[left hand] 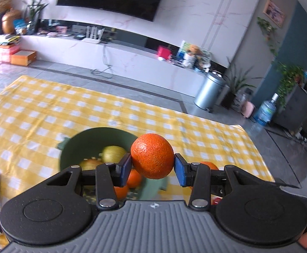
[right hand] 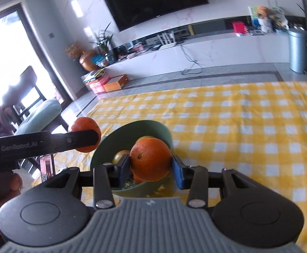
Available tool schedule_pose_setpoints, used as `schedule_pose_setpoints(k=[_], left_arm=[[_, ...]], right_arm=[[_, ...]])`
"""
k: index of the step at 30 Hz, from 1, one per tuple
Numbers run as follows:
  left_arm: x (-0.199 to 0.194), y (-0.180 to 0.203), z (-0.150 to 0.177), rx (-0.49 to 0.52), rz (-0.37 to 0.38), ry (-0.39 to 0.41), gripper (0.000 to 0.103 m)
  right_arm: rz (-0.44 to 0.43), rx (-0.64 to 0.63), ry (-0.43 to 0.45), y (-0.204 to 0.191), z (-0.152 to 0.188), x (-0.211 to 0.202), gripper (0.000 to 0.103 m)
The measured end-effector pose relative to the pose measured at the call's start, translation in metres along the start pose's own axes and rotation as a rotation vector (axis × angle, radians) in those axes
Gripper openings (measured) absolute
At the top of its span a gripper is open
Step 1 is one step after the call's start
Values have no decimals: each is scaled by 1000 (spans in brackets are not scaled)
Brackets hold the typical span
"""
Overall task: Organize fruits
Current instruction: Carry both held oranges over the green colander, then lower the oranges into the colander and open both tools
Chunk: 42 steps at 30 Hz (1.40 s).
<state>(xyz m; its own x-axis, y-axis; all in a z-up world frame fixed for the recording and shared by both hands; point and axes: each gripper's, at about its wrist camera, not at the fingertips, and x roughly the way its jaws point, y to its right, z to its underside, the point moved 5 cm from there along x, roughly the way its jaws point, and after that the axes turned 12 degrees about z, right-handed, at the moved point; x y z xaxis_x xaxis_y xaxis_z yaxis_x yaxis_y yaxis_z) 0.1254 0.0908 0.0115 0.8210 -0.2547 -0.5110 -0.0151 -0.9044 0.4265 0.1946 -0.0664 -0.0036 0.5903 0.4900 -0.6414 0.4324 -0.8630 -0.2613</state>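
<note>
My left gripper [left hand: 152,167] pinches one orange [left hand: 152,156], my right gripper [right hand: 150,166] another [right hand: 150,159], both above the green bowl [right hand: 164,130] holding apples and oranges; I judge sorting midway, on the yellow checked cloth [right hand: 248,130].

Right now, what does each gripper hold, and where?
Left tongs pinch a round orange tangerine across its sides; right tongs pinch another round orange tangerine likewise.
</note>
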Motion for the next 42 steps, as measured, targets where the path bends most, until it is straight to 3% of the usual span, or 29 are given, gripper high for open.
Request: schedule_pose_setpoints(k=[9,19,26,31,42], left_arm=[[8,-57,6,-120,-68,-30,48],[26,-97,20,-218,-76,-59,48],[40,-108,25,-236,-59,-93,48],[45,-106,34,-257,-4,-173,49],[56,-96,44,-234,13,-268,49]], right_arm=[[-12,-197,-54,-51,-12,46,40],[0,-347,-106,-69,-9,89,40],[14,-387,-150,-73,-6,109,40],[51,-431,-240,-68,4,125,40],[69,-638,-352,-70,13,146,40]])
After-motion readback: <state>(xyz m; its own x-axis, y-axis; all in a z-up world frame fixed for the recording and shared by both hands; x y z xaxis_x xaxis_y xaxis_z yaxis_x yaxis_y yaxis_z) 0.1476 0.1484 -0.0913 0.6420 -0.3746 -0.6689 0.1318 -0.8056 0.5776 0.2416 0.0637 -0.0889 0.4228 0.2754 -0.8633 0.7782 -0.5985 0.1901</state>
